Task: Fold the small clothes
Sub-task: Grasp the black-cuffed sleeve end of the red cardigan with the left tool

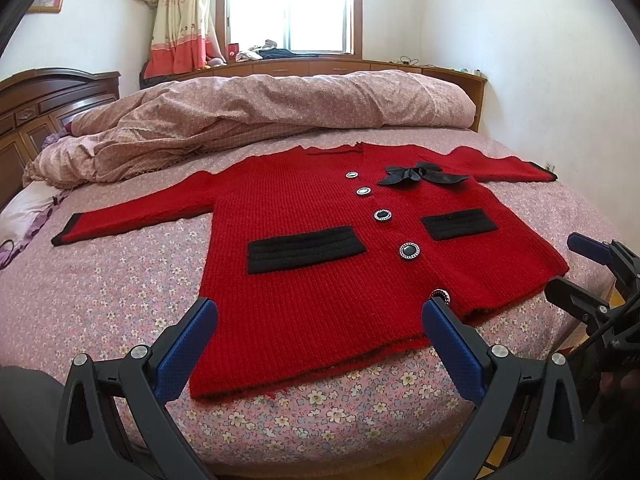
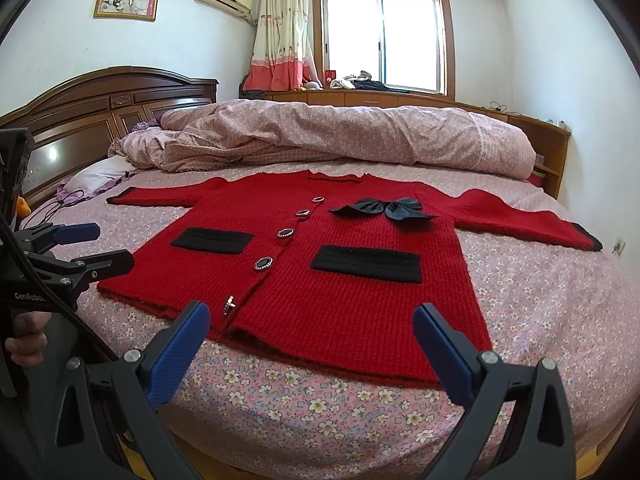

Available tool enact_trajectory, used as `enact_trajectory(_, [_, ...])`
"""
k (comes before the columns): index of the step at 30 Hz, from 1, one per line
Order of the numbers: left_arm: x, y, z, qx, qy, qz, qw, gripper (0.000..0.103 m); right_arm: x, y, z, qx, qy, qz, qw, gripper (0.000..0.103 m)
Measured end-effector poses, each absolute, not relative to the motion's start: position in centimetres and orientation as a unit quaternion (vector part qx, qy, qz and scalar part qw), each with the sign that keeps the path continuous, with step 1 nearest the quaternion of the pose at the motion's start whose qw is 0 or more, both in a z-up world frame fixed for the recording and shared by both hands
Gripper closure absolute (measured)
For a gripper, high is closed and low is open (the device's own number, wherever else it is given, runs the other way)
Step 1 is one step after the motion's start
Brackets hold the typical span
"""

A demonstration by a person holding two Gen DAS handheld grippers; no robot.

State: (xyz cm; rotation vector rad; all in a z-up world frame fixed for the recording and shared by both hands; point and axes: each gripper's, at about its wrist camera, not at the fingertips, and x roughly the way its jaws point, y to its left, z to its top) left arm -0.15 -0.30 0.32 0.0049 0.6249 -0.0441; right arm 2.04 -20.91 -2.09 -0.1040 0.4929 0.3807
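Red knit cardigan (image 1: 320, 280) spread flat, front up, on the floral bed sheet (image 1: 100, 292), collar toward the rolled quilt (image 1: 280, 108), hem toward the near bed edge. Long axis across the sleeves, running side to side, parallel to the quilt; both sleeves stretched straight out, black cuffs at the tips. Row of buttons down the middle, black bow (image 1: 420, 174) beside the top buttons, one black pocket flap (image 1: 304, 250) on each side of the button row.

Bare sheet open all round the cardigan: a strip between collar and quilt, wider room past each cuff, a narrow band between hem and bed edge. Headboard (image 2: 100, 108) well apart from the cardigan, beyond one cuff.

Left gripper (image 1: 320, 320) released, jaws spread wide, blue pads apart, hovering just above the hem; one hem corner just beside one pad, bottom button near the other. Nothing gripped.

Right gripper (image 2: 312, 320) likewise released, jaws wide apart, poised over the hem on the other side of the button row; nothing between the pads. Whether any pad touches the knit cannot be told.
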Motion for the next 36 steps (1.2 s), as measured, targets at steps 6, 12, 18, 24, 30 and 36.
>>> enact_trajectory(6, [-0.2, -0.3, 0.4, 0.002, 0.307, -0.022, 0.951, 0.004, 2.0, -20.9, -2.1, -0.051, 0.245, 0.188, 0.950, 0.000])
enact_trajectory(12, [-0.2, -0.3, 0.3, 0.003, 0.308, -0.022, 0.951, 0.004, 2.0, -20.9, -2.1, -0.051, 0.245, 0.188, 0.950, 0.000])
enact_trajectory(18, [-0.2, -0.2, 0.1, 0.002, 0.311, -0.021, 0.950, 0.004, 2.1, -20.8, -2.2, -0.052, 0.245, 0.188, 0.950, 0.000])
enact_trajectory(24, [1.0, 0.9, -0.1, -0.027, 0.339, -0.001, 0.940, 0.004, 2.8, -20.0, -1.9, -0.049, 0.243, 0.198, 0.948, 0.000])
enact_trajectory(30, [3.6, 5.4, -0.1, -0.096, 0.370, 0.023, 0.924, 0.005, 4.8, -18.1, -1.3, -0.052, 0.239, 0.218, 0.945, 0.000])
enact_trajectory(36, [7.5, 15.0, 1.2, -0.170, 0.345, 0.109, 0.917, 0.005, 7.3, -15.9, -0.5, -0.074, 0.231, 0.235, 0.941, 0.000])
